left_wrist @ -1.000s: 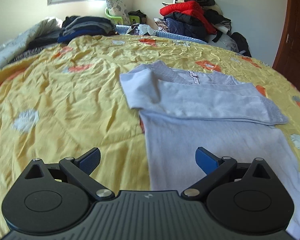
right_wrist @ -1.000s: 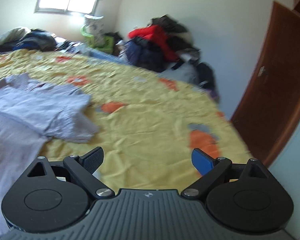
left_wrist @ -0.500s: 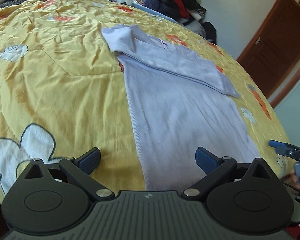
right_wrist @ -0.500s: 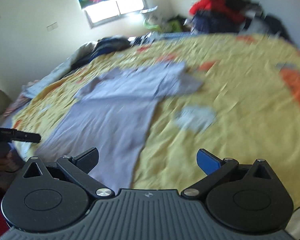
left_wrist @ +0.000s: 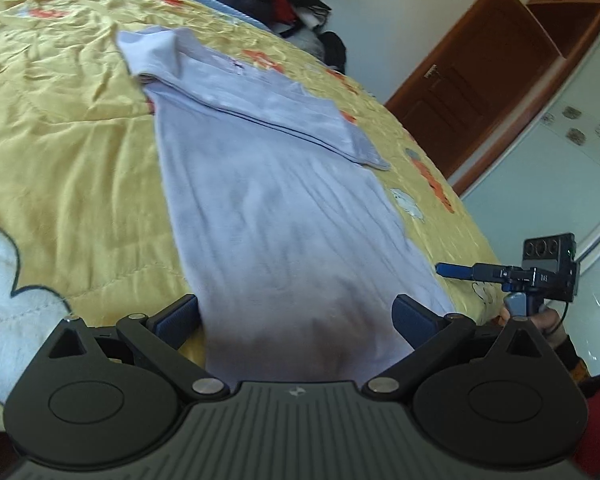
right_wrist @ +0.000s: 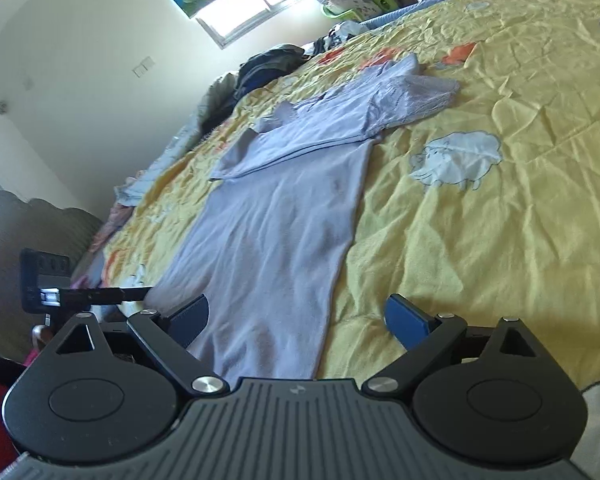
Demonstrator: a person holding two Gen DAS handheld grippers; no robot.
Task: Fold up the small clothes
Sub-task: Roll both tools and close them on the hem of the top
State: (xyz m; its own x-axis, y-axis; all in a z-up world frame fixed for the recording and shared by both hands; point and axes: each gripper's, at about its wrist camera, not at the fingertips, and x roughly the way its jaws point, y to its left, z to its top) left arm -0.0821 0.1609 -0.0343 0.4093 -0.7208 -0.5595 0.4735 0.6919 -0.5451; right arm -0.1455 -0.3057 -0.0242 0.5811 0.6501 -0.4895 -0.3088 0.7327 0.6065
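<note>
Presently, long pale-lilac knit garment lying flat on yellow floral quilt, sleeves folded across far end. Left gripper and right gripper hovering spread over near hem corners, the right's jaws just narrowing slightly, nothing between. Risk: pinching quilt along with hem, or uneven lifting skewing fold.

Sunlit window, brown door, white walls

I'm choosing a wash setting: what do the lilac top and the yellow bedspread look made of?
Lilac top: probably a soft cotton-type knit, matte, with faint ribbing and limp folds. Yellow bedspread: looks like thin woven cotton or polyester with a slight sheen, crinkled, stitched and printed.
</note>
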